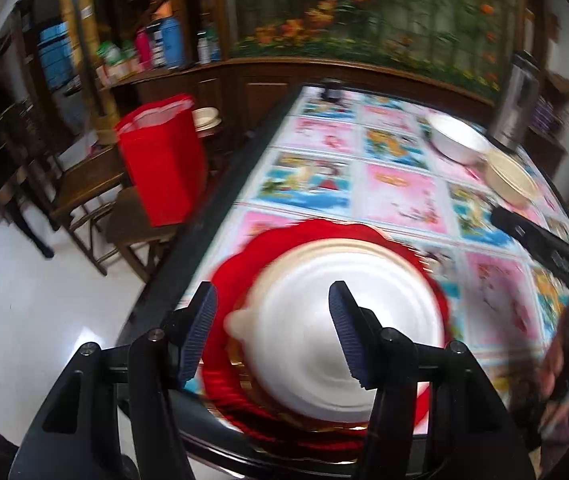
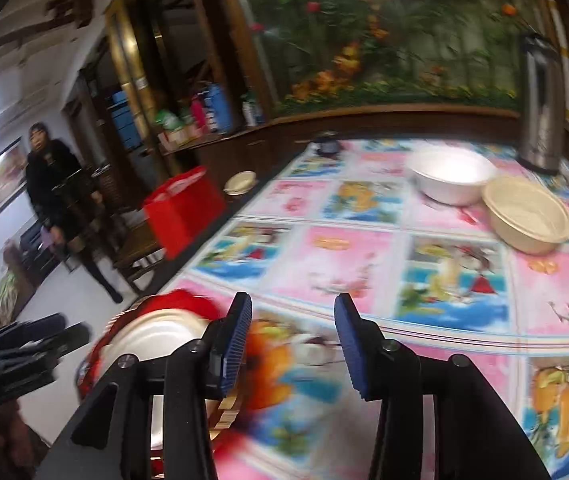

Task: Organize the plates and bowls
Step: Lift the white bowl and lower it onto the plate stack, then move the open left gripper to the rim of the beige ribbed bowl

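Note:
A white plate [image 1: 324, 320] lies on a gold-rimmed plate and a red scalloped plate [image 1: 236, 264] at the near left table edge. My left gripper [image 1: 272, 336] is open and empty, its fingers straddling the white plate's near side just above it. In the right wrist view the stack [image 2: 156, 332] shows at lower left. My right gripper [image 2: 292, 344] is open and empty over the tablecloth, right of the stack. A white bowl [image 2: 450, 174] and a beige bowl [image 2: 526, 214] sit at the far right; both also show in the left wrist view, white bowl [image 1: 458, 140] and beige bowl [image 1: 510, 178].
The table [image 2: 364, 240] has a colourful patterned cloth. A steel thermos [image 2: 542, 108] stands at the far right corner. A red bag [image 1: 160, 160] sits on a chair left of the table, with a small plate [image 2: 239, 182] behind it. A person [image 2: 60, 204] stands at left.

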Action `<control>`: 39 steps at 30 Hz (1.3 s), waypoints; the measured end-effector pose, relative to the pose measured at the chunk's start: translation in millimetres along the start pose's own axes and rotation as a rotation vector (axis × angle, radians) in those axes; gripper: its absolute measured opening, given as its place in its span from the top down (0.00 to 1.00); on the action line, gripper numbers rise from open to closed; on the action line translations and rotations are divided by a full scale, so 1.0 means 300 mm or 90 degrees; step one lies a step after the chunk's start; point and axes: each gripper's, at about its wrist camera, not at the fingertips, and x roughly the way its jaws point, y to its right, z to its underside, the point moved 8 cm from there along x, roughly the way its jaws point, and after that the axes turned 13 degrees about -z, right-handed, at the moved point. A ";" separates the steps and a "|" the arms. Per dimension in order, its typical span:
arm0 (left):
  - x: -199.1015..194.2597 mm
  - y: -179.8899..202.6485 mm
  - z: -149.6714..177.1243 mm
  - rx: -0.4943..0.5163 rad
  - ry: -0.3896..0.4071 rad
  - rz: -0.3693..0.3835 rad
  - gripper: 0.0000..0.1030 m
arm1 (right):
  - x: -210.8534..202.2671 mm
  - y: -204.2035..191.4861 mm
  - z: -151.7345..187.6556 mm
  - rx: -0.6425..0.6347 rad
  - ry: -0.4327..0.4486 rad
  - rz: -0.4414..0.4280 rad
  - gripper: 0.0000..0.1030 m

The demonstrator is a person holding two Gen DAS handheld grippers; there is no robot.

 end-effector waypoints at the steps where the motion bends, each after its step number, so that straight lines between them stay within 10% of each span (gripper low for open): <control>1: -0.009 0.033 -0.002 0.012 0.002 0.006 0.44 | -0.005 0.042 -0.004 0.014 0.005 0.004 0.57; 10: -0.082 0.312 -0.025 0.094 -0.032 0.096 0.41 | -0.129 0.424 -0.060 0.075 0.104 0.053 0.56; 24: 0.046 0.806 -0.380 0.086 -0.108 0.150 0.41 | -0.388 0.941 -0.157 0.270 0.246 0.114 0.49; 39: 0.318 1.288 -0.535 0.075 -0.181 0.135 0.41 | -0.445 1.033 -0.161 0.328 0.286 0.122 0.49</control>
